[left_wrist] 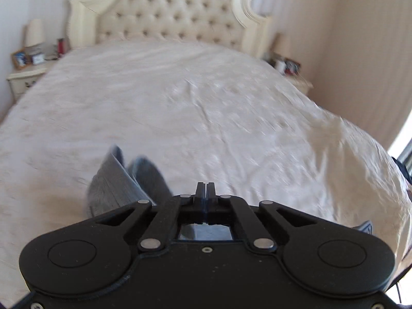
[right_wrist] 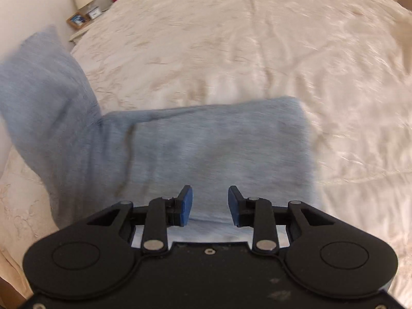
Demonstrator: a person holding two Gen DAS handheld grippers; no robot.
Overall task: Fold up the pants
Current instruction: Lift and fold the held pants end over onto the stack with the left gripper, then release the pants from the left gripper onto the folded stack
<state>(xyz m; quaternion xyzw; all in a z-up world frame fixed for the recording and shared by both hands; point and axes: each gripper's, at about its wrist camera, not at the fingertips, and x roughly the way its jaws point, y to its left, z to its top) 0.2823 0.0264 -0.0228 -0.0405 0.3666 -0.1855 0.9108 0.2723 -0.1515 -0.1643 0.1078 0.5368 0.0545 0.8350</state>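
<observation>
The grey-blue pants (right_wrist: 206,149) lie partly folded on the cream bedspread (right_wrist: 257,51), with one part lifted up at the left of the right wrist view. My right gripper (right_wrist: 209,204) is open just above the near edge of the folded part, holding nothing. In the left wrist view my left gripper (left_wrist: 205,189) has its fingers pressed together, and the pants (left_wrist: 121,180) hang folded below and to the left of it; cloth shows beneath the jaws. The pinch point itself is hidden by the gripper body.
A tufted cream headboard (left_wrist: 175,13) stands at the far end of the bed. A nightstand with a lamp (left_wrist: 33,33) and photo frames is at the far left, another nightstand (left_wrist: 291,69) at the far right. The bed's right edge (left_wrist: 360,154) drops off.
</observation>
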